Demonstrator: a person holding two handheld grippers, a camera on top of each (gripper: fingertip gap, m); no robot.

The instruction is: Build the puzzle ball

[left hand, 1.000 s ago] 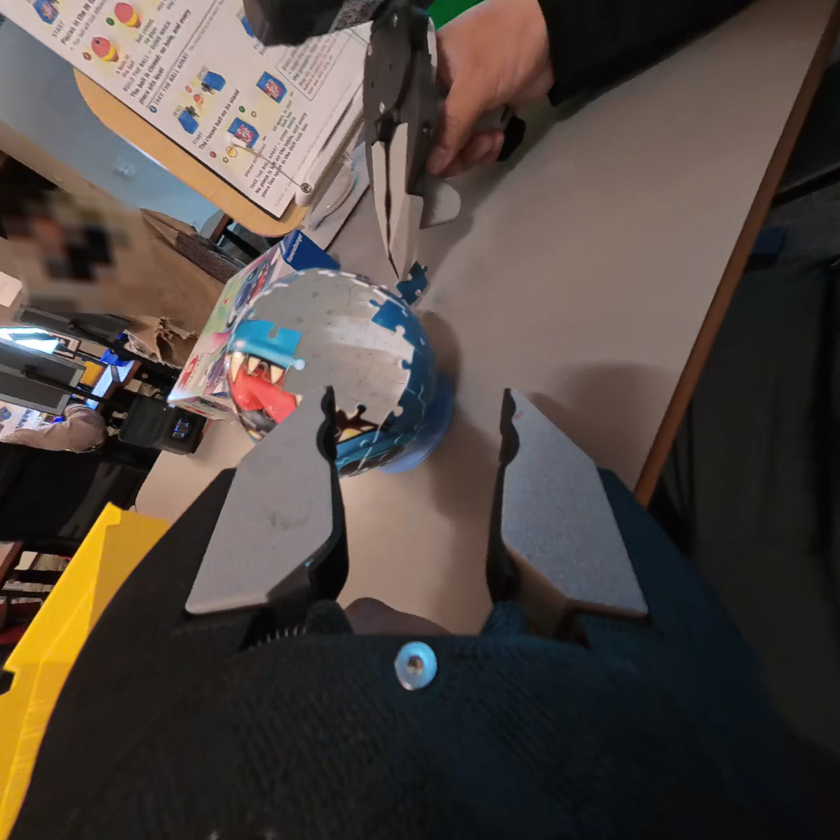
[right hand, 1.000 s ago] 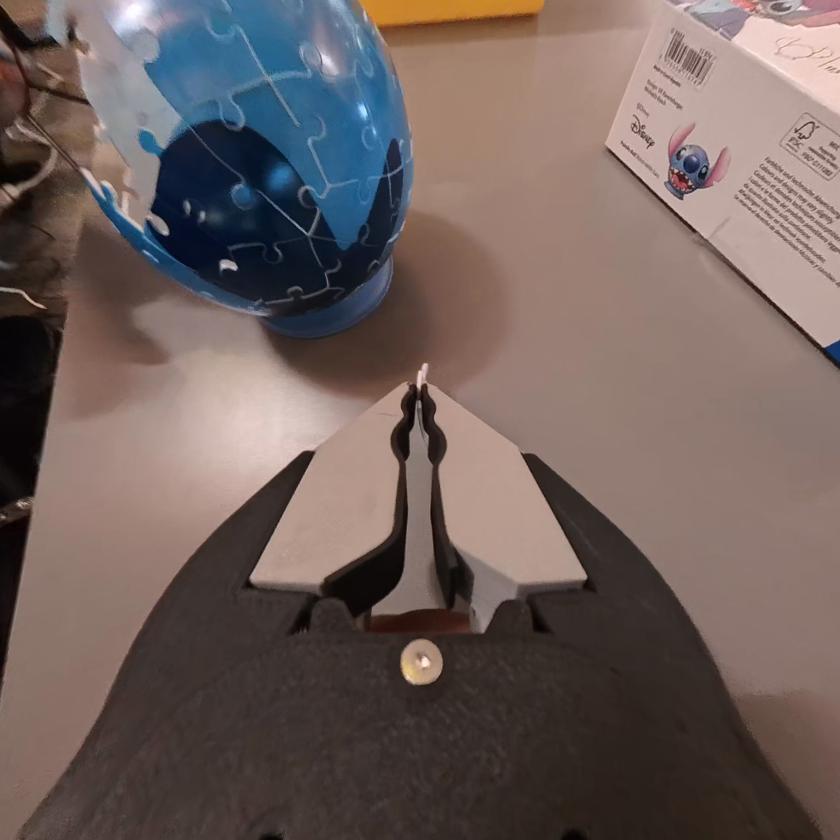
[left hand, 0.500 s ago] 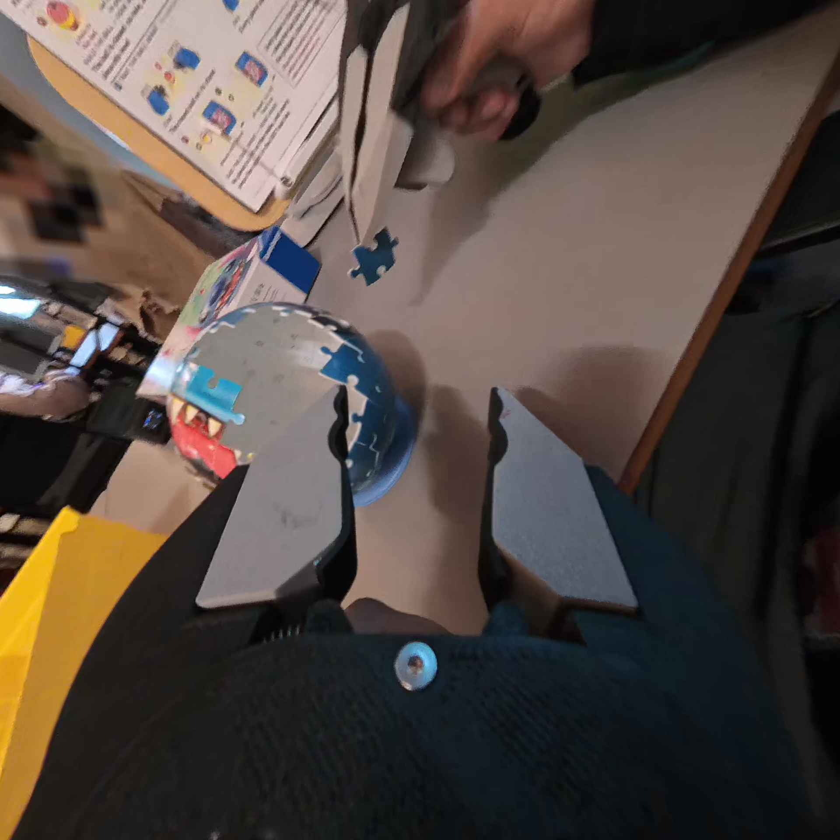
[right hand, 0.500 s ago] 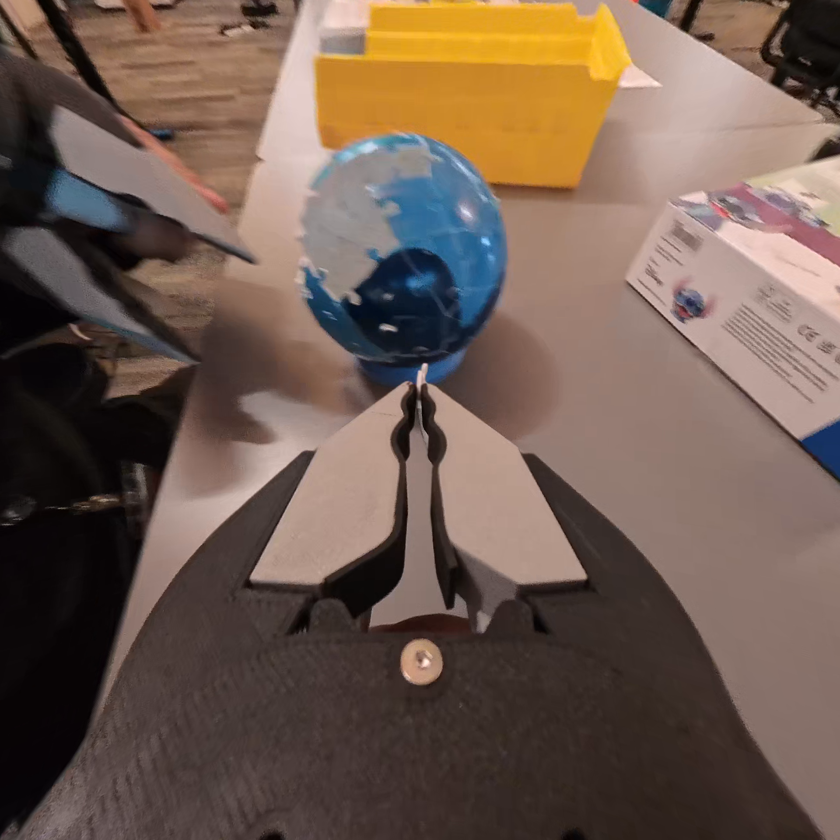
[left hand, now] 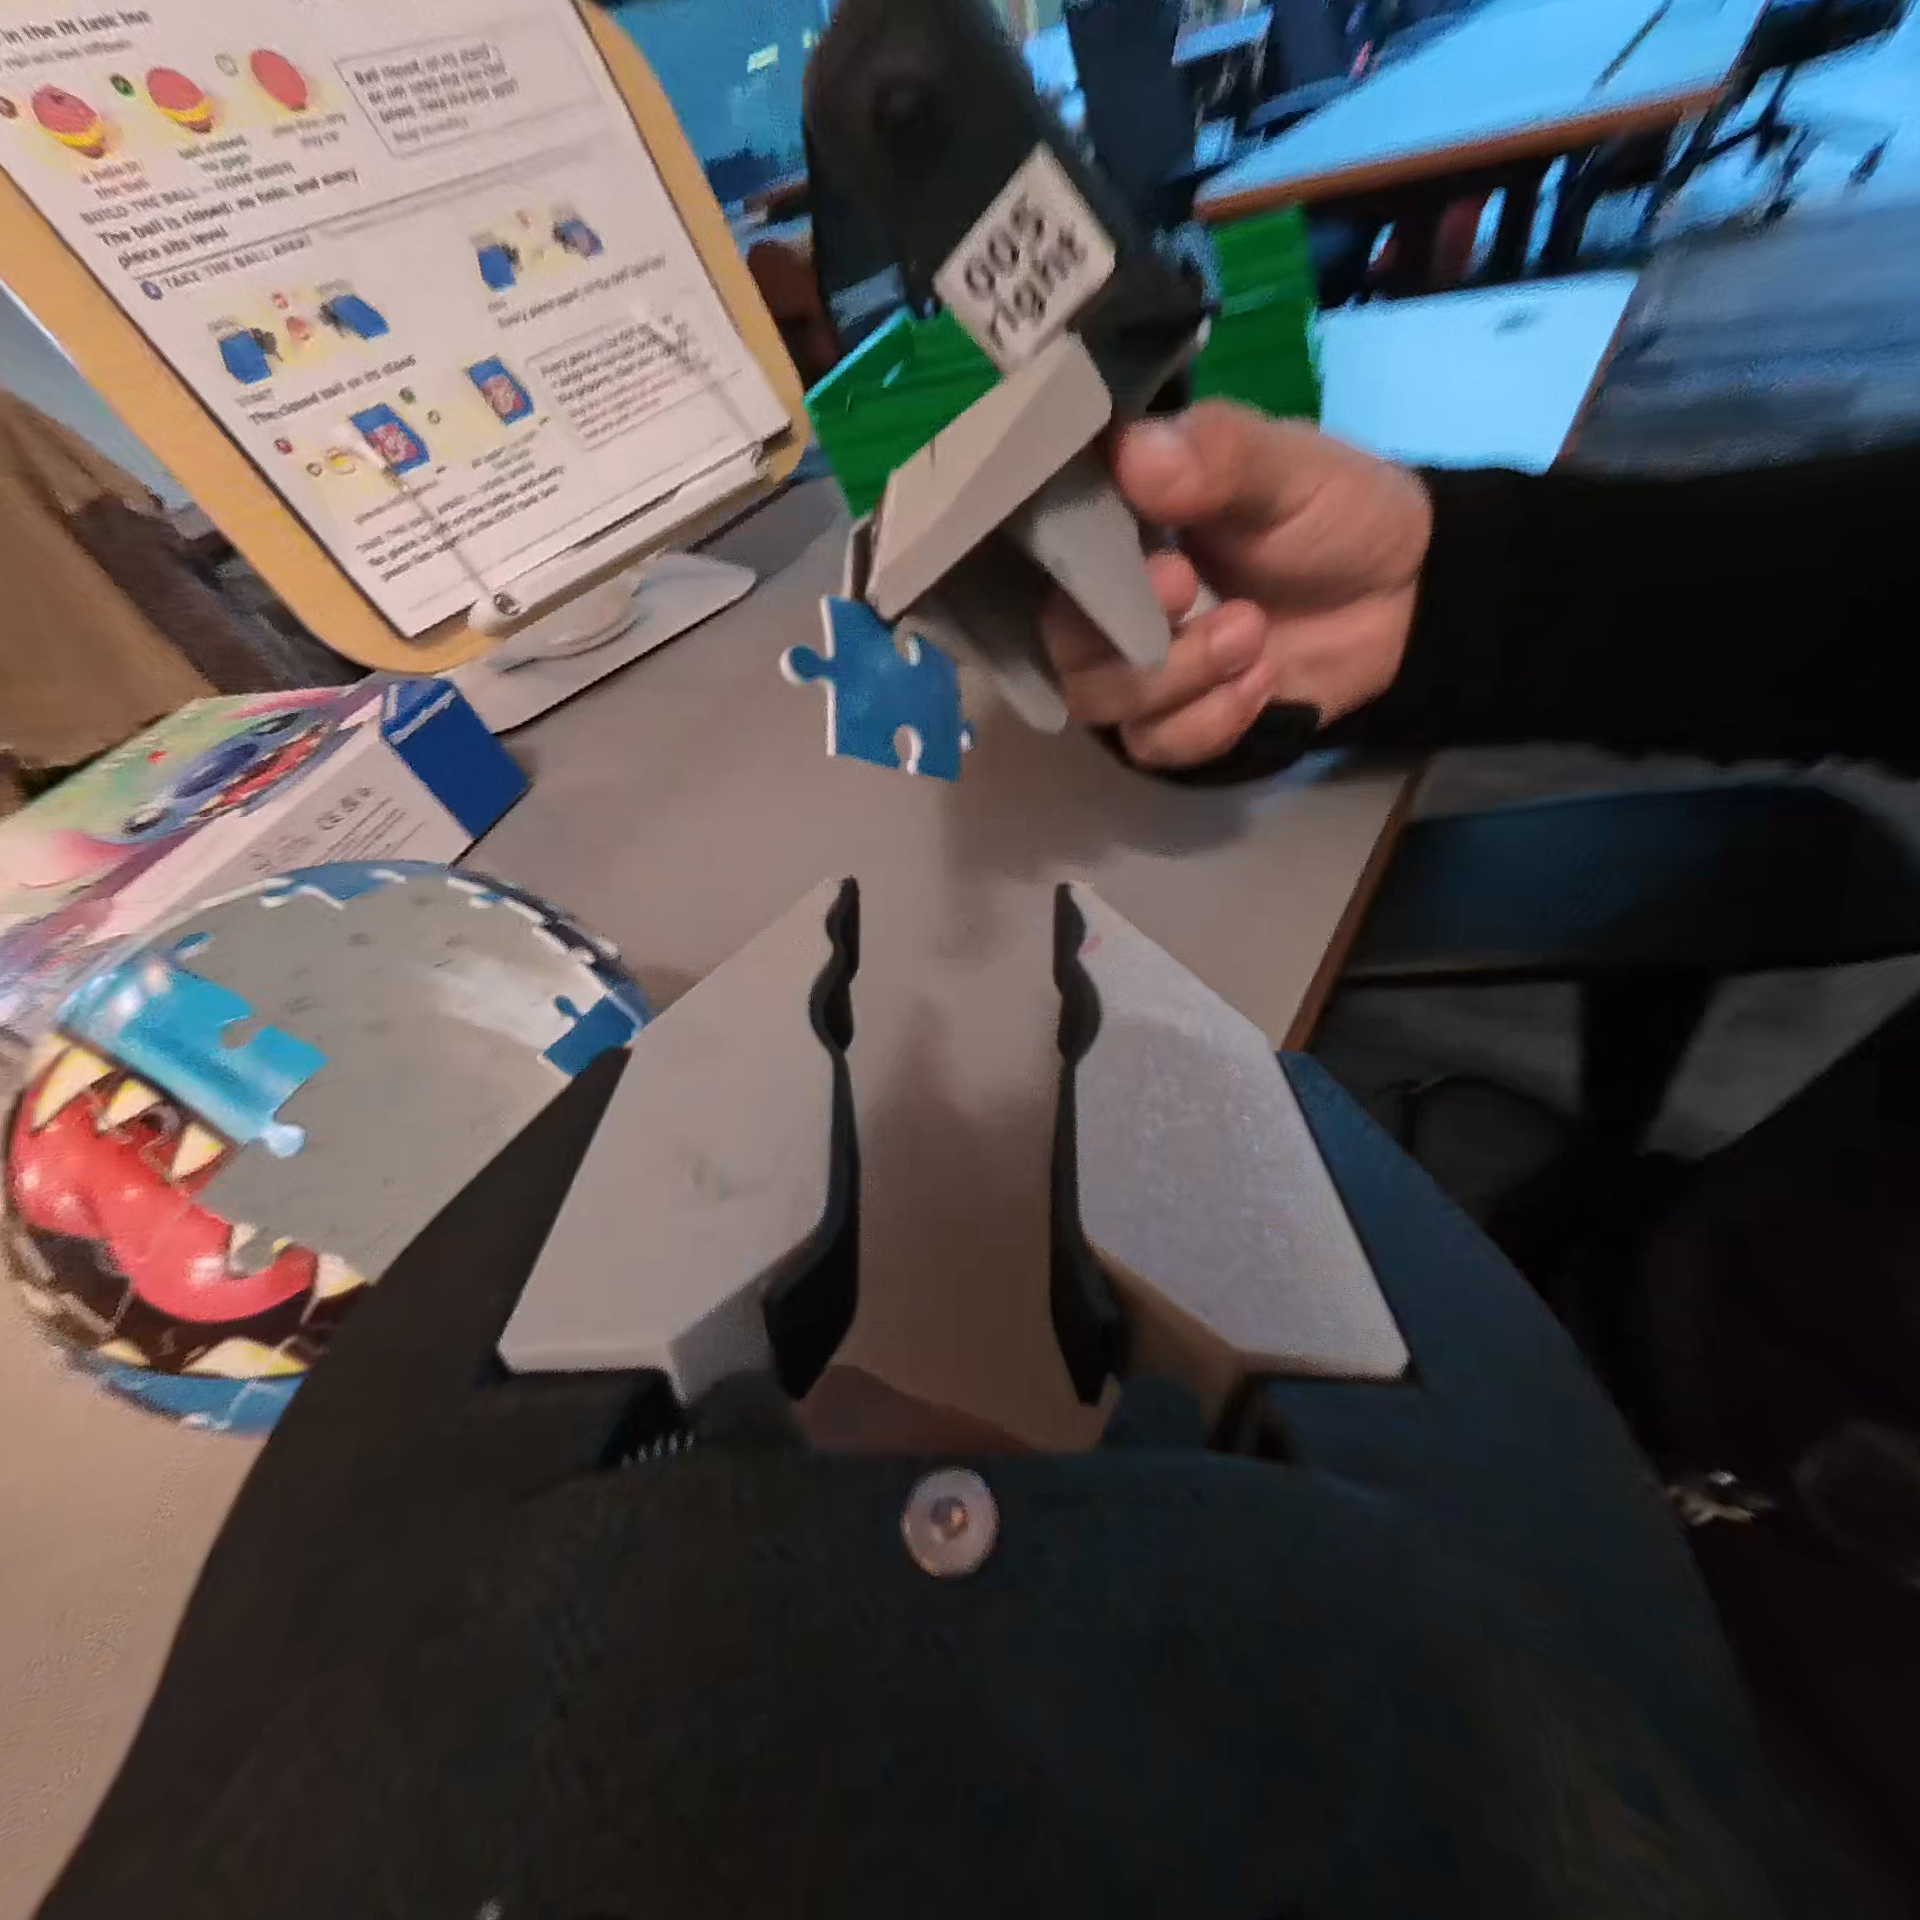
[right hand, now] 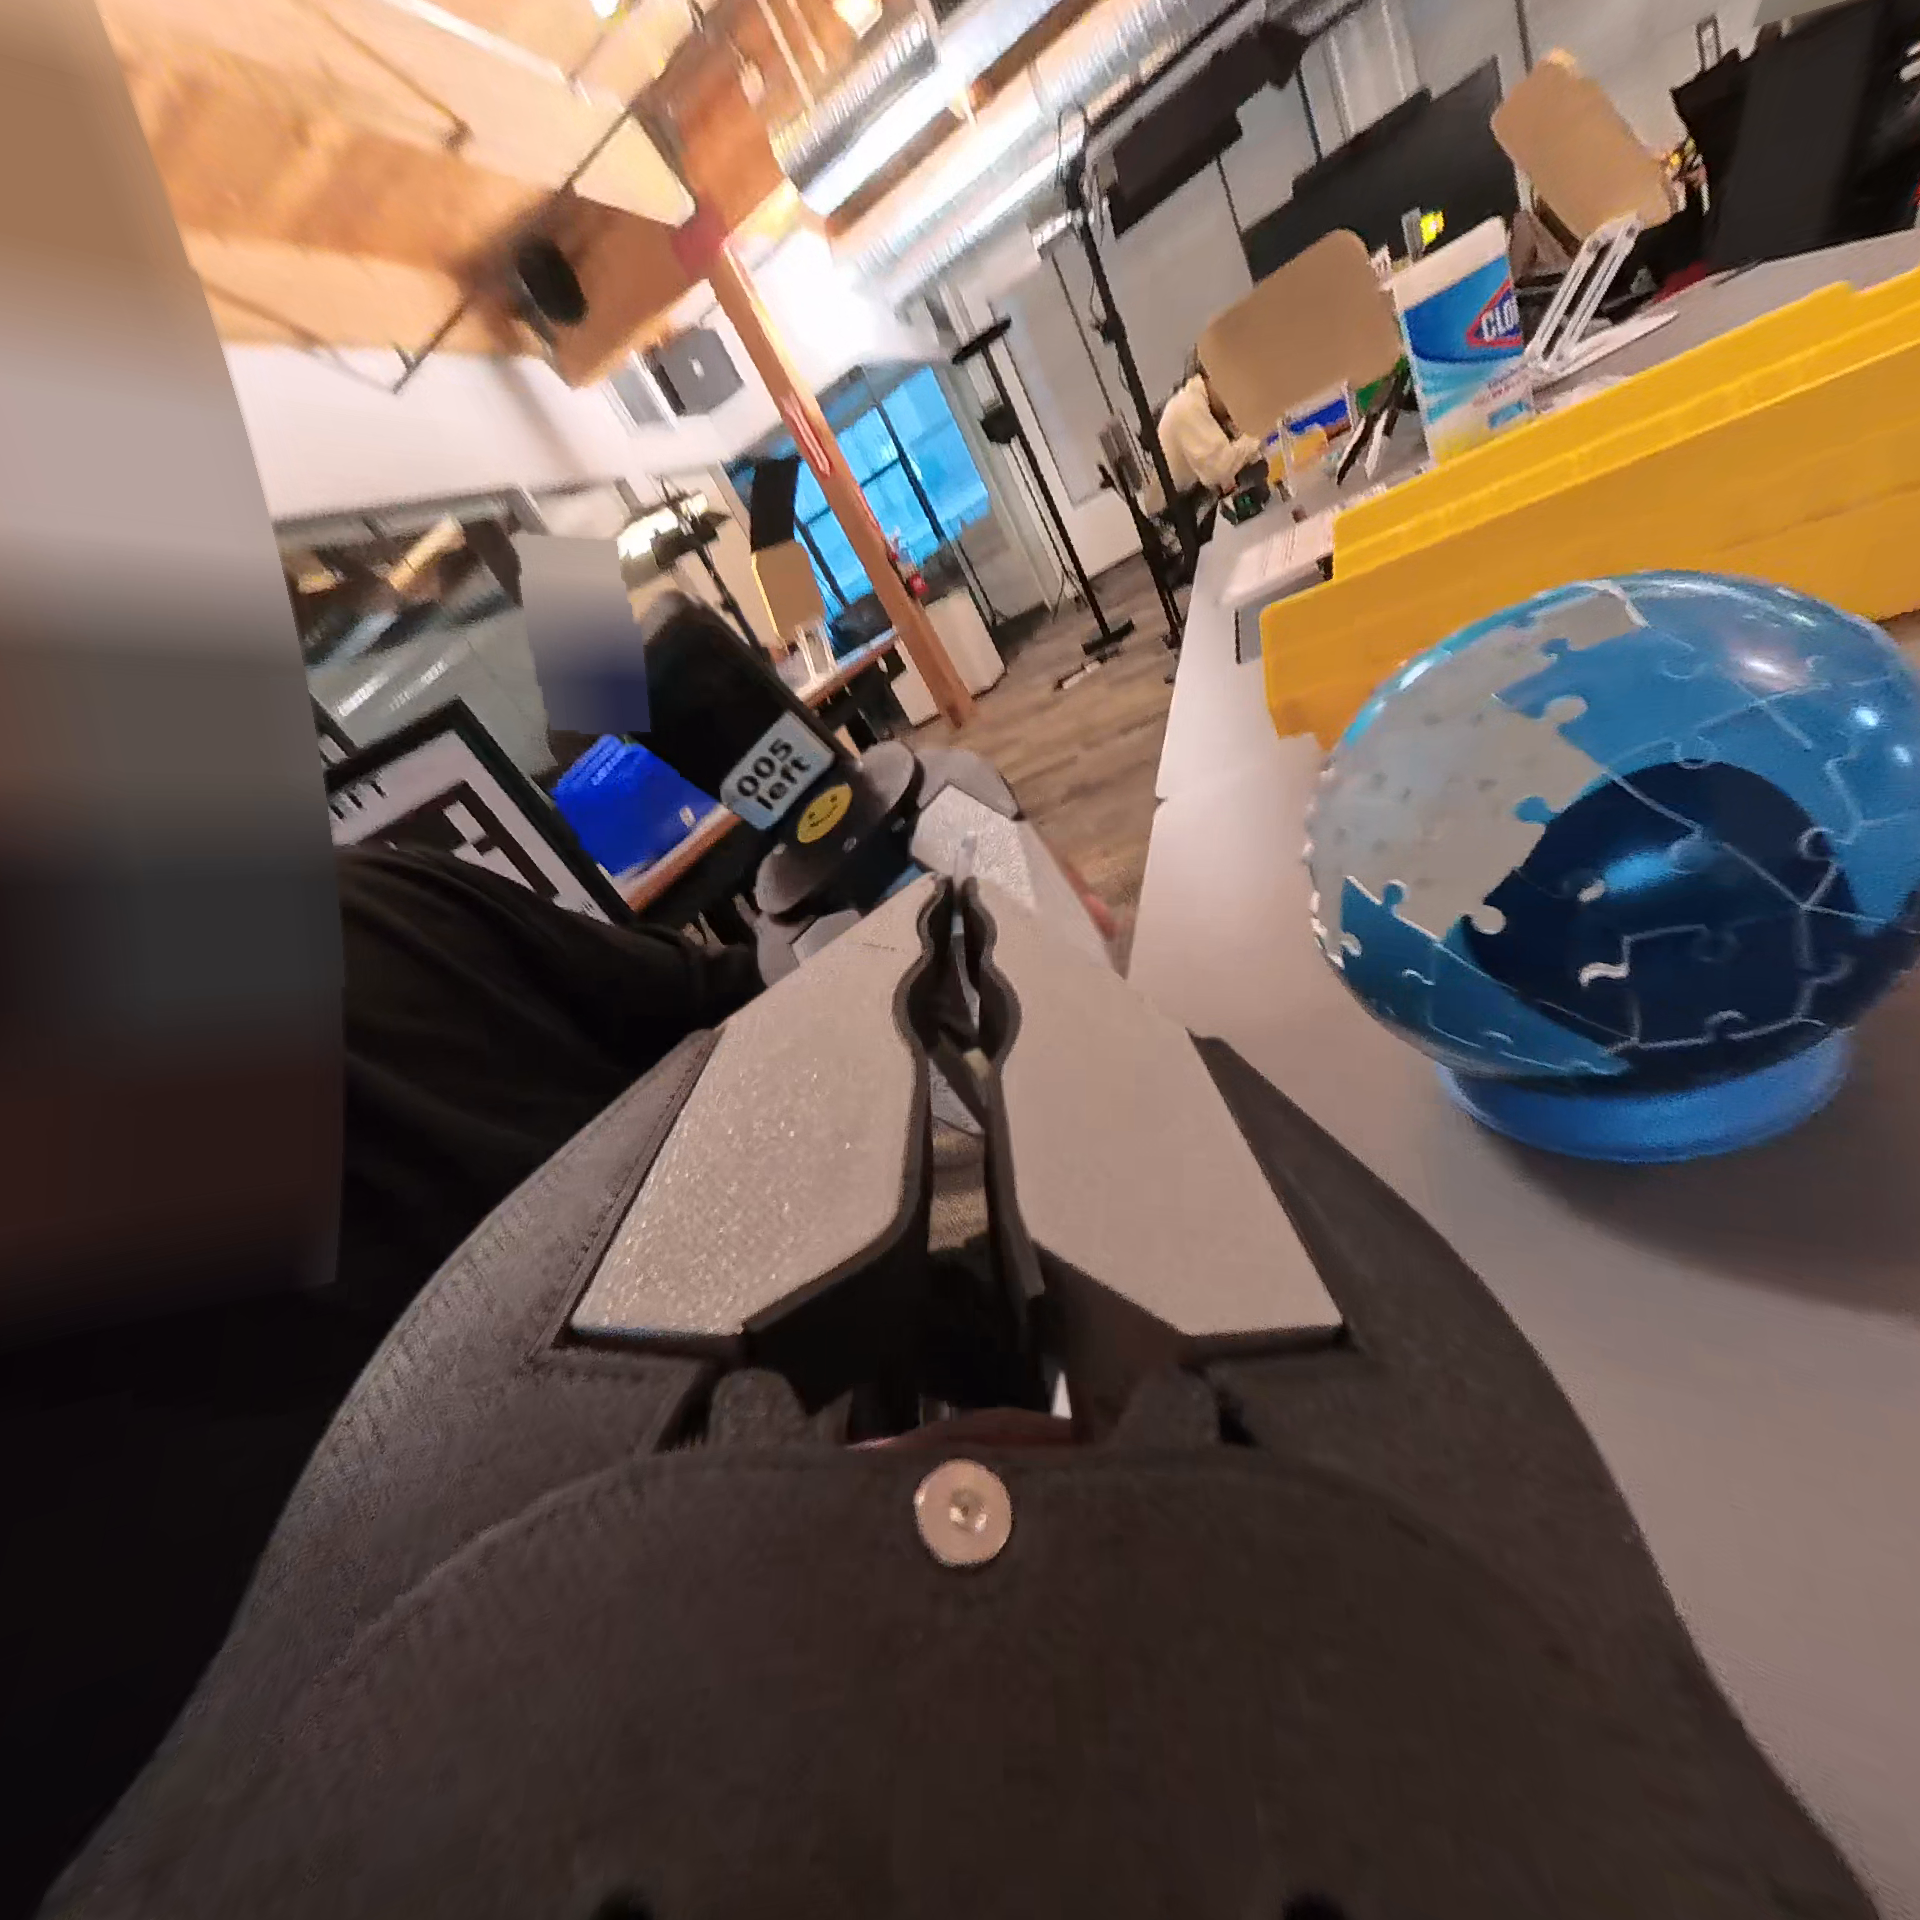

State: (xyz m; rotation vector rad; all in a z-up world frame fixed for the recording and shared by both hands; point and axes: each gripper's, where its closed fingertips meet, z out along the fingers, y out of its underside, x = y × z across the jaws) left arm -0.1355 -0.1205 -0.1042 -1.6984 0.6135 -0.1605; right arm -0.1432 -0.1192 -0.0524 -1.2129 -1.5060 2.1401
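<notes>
My right gripper (left hand: 868, 597) pinches a blue piece (left hand: 881, 707) above the grey bench (left hand: 727, 821); left fingers (left hand: 727, 1132) gape empty. Ball (right hand: 1621, 862) and yellow bin (right hand: 1621, 520) sit in an open workshop.

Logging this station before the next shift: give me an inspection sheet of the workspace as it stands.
Surface: grey table, bare between the grippers.
Job's things: part-built blue puzzle ball on its blue round stand, grey gaps unfilled; loose blue puzzle piece held above the table.
Clutter: printed puzzle box, instruction sheet on a wooden stand, yellow plastic bin.
Grippers: left gripper open, empty; right gripper shut on the piece.
Cables: nothing seen.
Surroundings: other desks, tripods, a seated person far off.
</notes>
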